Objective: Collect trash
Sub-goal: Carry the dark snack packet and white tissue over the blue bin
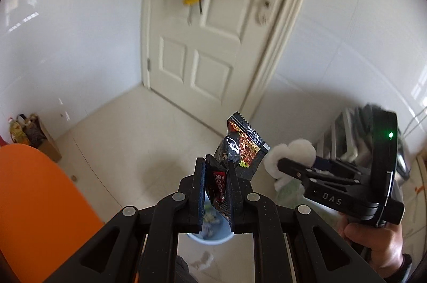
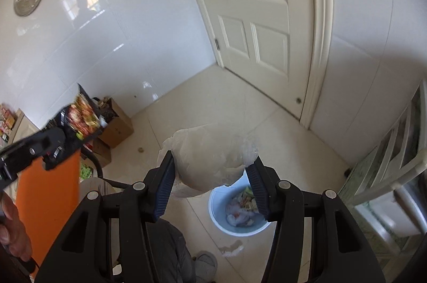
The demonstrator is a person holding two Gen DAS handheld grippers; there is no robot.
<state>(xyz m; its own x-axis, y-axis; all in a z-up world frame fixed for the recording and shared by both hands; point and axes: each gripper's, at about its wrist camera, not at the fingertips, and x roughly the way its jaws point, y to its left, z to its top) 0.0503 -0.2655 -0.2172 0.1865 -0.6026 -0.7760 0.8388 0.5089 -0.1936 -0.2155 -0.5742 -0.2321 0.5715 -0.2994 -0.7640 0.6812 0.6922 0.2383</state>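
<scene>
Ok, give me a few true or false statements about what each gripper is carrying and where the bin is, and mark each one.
1. The left gripper is shut on a snack wrapper. True.
2. The right gripper holds a glass bottle. False: its fingers clamp a crumpled white wad of paper.
3. A light blue bin stands on the floor below the grippers. True.
4. The bin is empty. False: trash already lies inside it.
5. The door behind stands wide open. False: it looks closed.
</scene>
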